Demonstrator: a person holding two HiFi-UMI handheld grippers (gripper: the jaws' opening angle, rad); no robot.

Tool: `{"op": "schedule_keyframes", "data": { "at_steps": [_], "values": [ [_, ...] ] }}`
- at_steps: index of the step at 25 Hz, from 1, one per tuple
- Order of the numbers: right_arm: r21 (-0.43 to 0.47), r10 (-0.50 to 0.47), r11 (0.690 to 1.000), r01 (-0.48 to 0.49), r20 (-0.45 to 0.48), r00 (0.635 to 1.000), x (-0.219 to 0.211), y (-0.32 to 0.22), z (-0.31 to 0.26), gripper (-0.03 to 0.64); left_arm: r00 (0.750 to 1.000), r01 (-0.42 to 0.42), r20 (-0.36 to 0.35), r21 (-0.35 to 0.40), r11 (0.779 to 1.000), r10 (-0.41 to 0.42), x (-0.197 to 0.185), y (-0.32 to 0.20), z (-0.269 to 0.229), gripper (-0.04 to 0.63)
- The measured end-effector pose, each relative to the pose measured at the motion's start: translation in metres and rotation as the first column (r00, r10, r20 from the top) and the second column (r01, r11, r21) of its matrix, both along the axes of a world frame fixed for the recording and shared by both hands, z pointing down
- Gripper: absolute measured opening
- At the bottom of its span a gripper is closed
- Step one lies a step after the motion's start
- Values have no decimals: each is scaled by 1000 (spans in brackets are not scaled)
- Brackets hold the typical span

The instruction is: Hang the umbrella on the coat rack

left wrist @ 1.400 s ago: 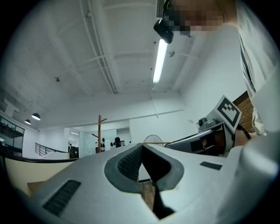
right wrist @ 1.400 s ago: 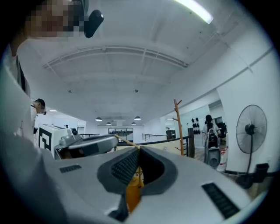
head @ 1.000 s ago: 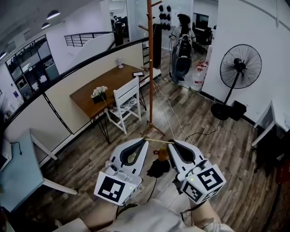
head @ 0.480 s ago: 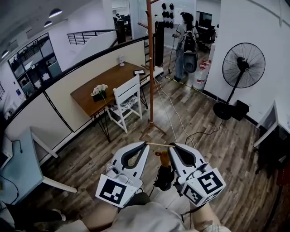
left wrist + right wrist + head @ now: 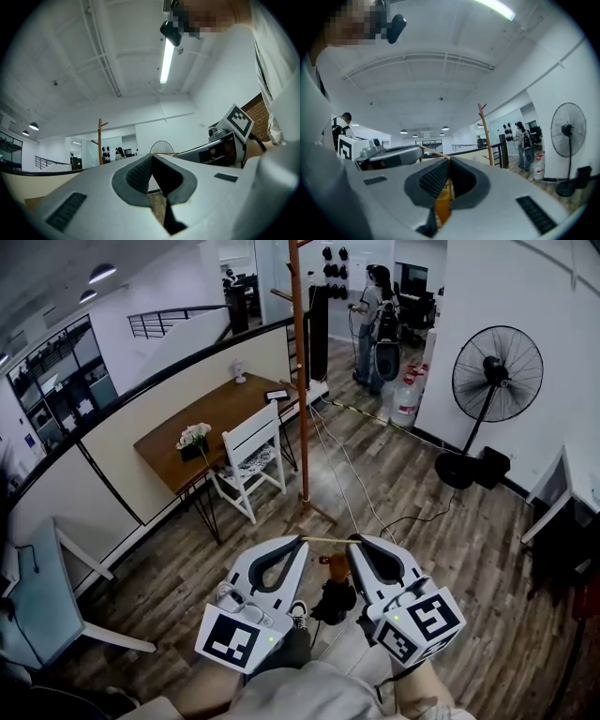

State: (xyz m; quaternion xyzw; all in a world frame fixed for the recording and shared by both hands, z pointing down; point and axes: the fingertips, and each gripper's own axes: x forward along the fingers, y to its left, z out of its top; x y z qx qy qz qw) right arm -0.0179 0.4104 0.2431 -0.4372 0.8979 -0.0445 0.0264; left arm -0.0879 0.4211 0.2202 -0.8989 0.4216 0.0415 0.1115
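Low in the centre of the head view, the left gripper [image 5: 299, 540] and the right gripper [image 5: 355, 540] sit side by side with their tips pointing up the frame. A thin tan cord [image 5: 328, 539] is stretched taut between the two tips. Under it hangs a black folded umbrella [image 5: 333, 602] with an orange-brown handle [image 5: 336, 565], in the gap between the two grippers and above the dark wooden plank floor [image 5: 422, 507].

In its own view the right gripper [image 5: 446, 160] has its jaws pressed together on the cord [image 5: 432, 152]. The orange-brown handle [image 5: 442, 207] shows in the hollow just below the pinch.

The left gripper [image 5: 151, 157] also has its jaws together at the tip. The cord [image 5: 167, 153] runs off to the right from there, so it seems pinched on that end, though the contact itself is too small to confirm.

The tall wooden coat rack [image 5: 302, 409] stands in the upper centre of the head view, well apart from the umbrella. To its left are a brown wooden table [image 5: 230, 409] and a white chair [image 5: 251, 451]. A black pedestal fan [image 5: 497, 376] stands at the upper right.
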Motion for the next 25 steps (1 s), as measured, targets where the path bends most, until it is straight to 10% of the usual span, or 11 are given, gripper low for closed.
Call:
{"op": "schedule_keyframes", "data": {
  "at_steps": [25],
  "values": [
    [36, -8, 999, 8, 0, 1000, -52, -304, -40, 9, 997, -72, -26, 8, 997, 72, -50, -304, -41, 0]
  ]
}}
